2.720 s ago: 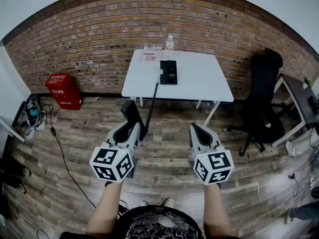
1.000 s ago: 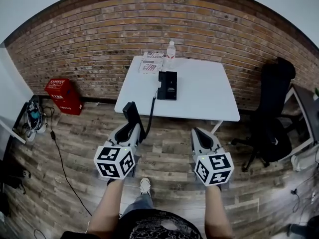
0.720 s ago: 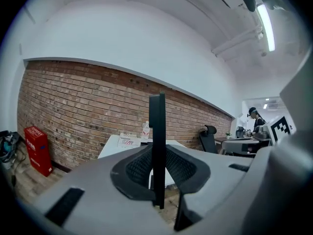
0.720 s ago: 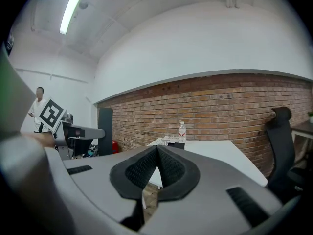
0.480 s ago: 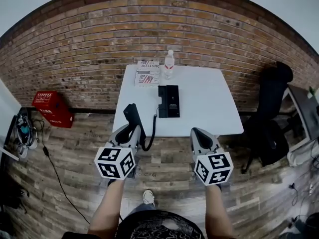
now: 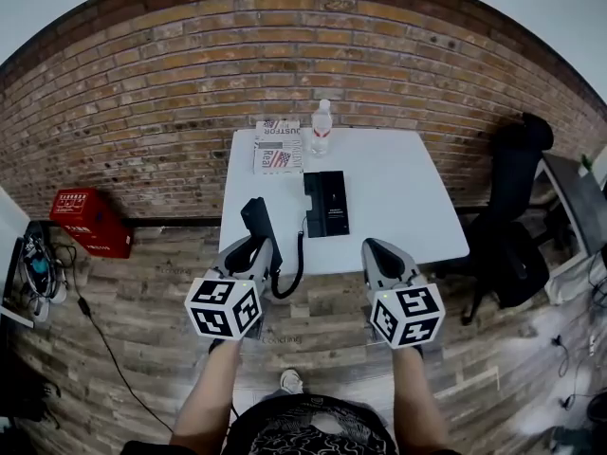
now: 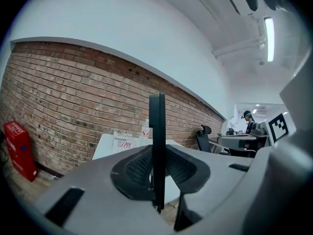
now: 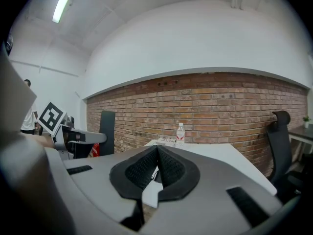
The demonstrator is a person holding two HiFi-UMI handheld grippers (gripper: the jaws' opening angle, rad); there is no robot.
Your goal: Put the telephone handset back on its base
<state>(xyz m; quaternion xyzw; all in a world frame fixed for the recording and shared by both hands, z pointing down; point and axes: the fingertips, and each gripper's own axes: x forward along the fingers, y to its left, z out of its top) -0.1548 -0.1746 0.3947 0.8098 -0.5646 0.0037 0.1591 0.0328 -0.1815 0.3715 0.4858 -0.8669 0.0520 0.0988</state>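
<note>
The brick wall [image 6: 190, 83] is seen at the back, with a white table [image 6: 398, 207] set against it. The tools are held just short of the table's near edge. The black base [image 6: 329, 204] is laid flat near the table's middle, with no handset on it. The left tool [image 6: 254, 246] is clamped on the handset [image 6: 258, 224], which is held upright by the near edge, well apart from the base. The right tool [image 6: 373, 247] is closed on nothing, pads pressed together. The cord [image 6: 296, 271] is hung in a loop between handset and base. Progress-wise, the grab looks done. The carry over the table and the set-down on the base are left, so maybe halfway.
</note>
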